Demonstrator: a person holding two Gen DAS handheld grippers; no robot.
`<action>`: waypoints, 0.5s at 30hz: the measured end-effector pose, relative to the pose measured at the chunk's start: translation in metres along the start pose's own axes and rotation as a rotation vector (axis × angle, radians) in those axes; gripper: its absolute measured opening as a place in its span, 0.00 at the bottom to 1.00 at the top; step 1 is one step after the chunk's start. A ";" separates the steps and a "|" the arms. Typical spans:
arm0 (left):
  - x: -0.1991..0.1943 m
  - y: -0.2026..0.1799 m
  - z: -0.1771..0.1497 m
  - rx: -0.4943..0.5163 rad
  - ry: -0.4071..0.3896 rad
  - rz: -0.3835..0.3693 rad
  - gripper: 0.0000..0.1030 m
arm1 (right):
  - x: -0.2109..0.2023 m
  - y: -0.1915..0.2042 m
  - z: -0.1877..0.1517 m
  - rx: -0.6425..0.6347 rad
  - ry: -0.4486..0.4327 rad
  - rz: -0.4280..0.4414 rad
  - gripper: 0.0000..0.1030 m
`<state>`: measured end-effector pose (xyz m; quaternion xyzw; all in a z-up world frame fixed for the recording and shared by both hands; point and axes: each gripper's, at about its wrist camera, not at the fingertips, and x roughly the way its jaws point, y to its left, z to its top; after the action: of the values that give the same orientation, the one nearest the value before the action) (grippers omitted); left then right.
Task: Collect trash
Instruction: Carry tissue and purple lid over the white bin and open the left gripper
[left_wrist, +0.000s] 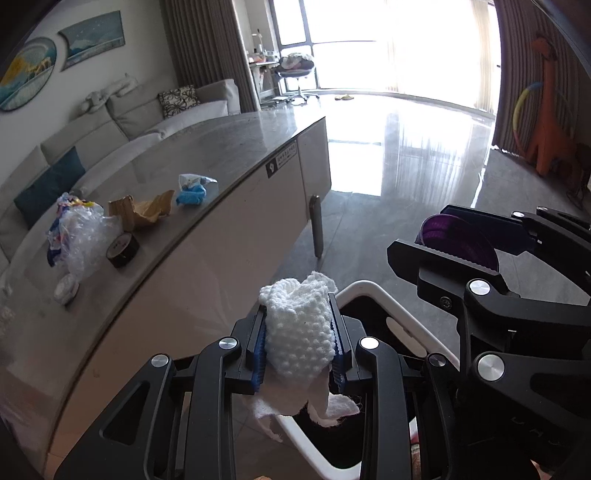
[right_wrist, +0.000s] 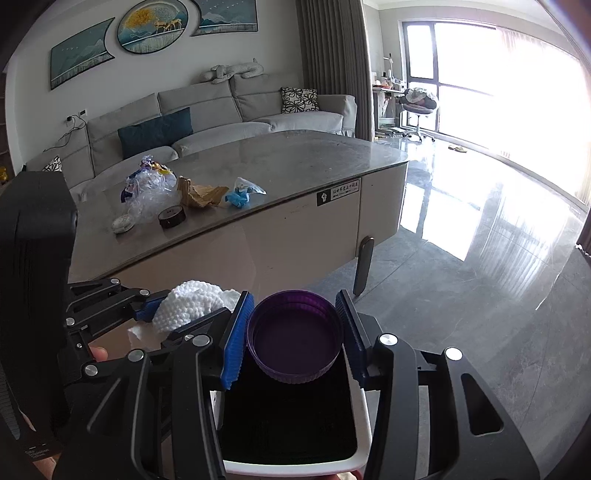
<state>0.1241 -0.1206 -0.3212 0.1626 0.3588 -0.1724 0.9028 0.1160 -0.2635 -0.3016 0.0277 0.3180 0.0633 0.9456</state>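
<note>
Left hand-held gripper (left_wrist: 300, 341) clamping white crumpled tissue (left_wrist: 297, 332), right hand-held gripper (right_wrist: 294, 332) pinching purple, seemingly ribbed lid (right_wrist: 293, 334)

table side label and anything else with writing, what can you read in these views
Nothing can be quoted with certainty.
Label on the table's side panel: a black square with a white symbol, then a row of characters, too small and blurred to read.
Roll of black tape: pale marks on its side, unreadable.
Crumpled wrappers: coloured print, illegible.
Left gripper housing, bottom left of the right wrist view: faint small print, unreadable.

Both wrist views look steeply down over a white-rimmed bin (right_wrist: 364, 417), sharing the littered table (left_wrist: 229, 136).
</note>
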 end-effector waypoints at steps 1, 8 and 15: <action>0.008 -0.001 -0.003 0.012 0.009 -0.002 0.28 | 0.008 -0.002 -0.004 0.004 0.012 0.002 0.46; 0.063 -0.005 -0.022 0.062 0.103 -0.037 0.28 | 0.048 -0.010 -0.019 0.017 0.087 0.018 0.46; 0.104 -0.008 -0.039 0.070 0.175 -0.082 0.28 | 0.084 -0.019 -0.035 0.020 0.166 0.018 0.46</action>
<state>0.1685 -0.1313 -0.4229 0.1939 0.4364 -0.2068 0.8539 0.1631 -0.2699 -0.3813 0.0347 0.3956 0.0710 0.9150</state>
